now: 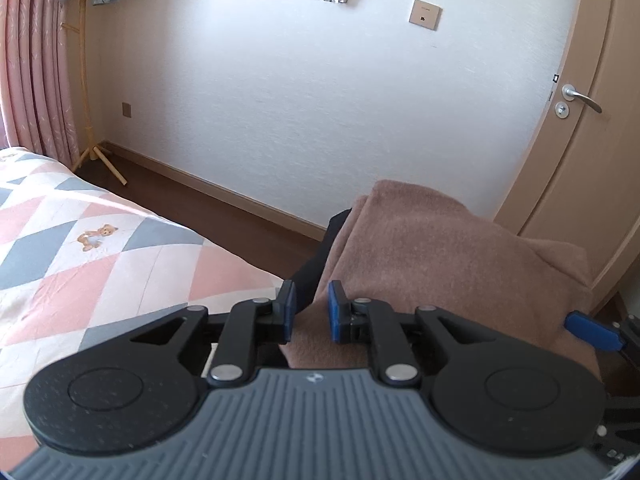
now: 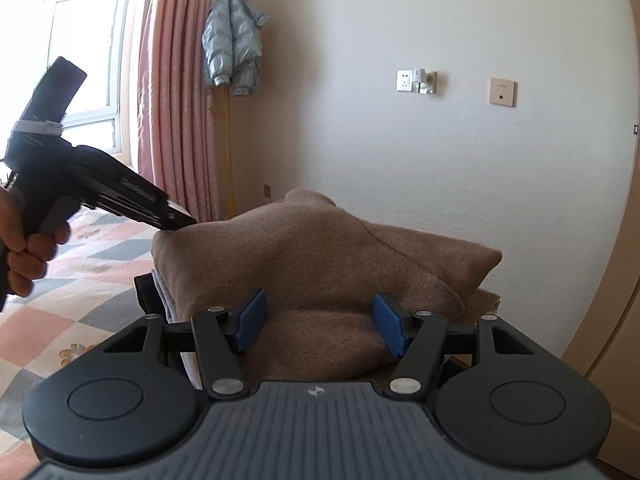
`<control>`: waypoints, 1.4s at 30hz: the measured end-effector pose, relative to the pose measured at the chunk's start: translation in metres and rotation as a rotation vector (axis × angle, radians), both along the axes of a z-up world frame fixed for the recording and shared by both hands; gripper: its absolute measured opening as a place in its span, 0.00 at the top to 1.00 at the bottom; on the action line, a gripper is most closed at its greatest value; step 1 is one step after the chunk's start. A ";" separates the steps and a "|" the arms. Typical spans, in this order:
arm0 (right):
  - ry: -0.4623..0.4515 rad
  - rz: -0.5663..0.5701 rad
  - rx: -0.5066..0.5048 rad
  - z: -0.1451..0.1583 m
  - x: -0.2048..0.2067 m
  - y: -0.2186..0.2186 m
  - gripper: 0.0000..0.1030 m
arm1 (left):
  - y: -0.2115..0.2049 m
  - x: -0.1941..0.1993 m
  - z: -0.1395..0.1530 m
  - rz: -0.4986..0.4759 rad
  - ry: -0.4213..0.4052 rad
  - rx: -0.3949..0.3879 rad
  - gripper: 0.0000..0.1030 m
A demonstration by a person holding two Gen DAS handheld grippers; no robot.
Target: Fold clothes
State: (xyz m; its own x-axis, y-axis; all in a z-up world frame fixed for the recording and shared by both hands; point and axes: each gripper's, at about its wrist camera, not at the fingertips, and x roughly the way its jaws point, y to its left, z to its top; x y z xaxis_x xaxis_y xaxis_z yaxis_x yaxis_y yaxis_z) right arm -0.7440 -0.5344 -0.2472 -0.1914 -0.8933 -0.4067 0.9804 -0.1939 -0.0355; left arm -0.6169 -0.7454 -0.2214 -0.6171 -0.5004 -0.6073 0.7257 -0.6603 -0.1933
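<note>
The left gripper had its blue ribbed pads a narrow gap apart, with an edge of the brown garment lying between them; whether they actually pinched the cloth cannot be told. The right gripper stood with its fingers spread wide, the garment bulging between the pads without being clamped. The garment was a soft, felt-like fleece, bunched in a thick mound at lower centre of both views, with a dark cloth beneath its left edge. In the right wrist view a hand at the left edge gripped the other gripper's handle, whose tip met the mound's upper left corner. A quilted bedspread with pink, grey and white diamonds and a teddy bear motif filled the lower left. No readable writing showed; only a small emblem marked the ridged grey housing.
</note>
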 end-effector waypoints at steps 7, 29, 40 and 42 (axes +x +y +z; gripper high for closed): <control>-0.028 -0.022 -0.030 0.013 0.001 0.015 0.35 | 0.033 0.018 0.026 0.016 -0.017 0.022 0.70; -0.258 -0.207 0.029 0.100 0.123 0.206 0.02 | 0.213 0.150 0.098 0.038 -0.128 0.073 0.01; -0.251 -0.258 0.060 0.124 0.180 0.262 0.01 | 0.293 0.187 0.127 0.030 -0.230 -0.011 0.01; -0.243 -0.266 0.051 0.130 0.186 0.269 0.00 | 0.305 0.193 0.131 0.026 -0.238 -0.030 0.01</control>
State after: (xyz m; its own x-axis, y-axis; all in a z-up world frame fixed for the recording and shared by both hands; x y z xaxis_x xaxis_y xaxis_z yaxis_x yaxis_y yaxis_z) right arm -0.5583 -0.2652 -0.1172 -0.3067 -0.8024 -0.5119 0.8767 -0.4476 0.1764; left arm -0.4244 -0.4401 -0.0905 -0.4454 -0.5345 -0.7182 0.7652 -0.6438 0.0046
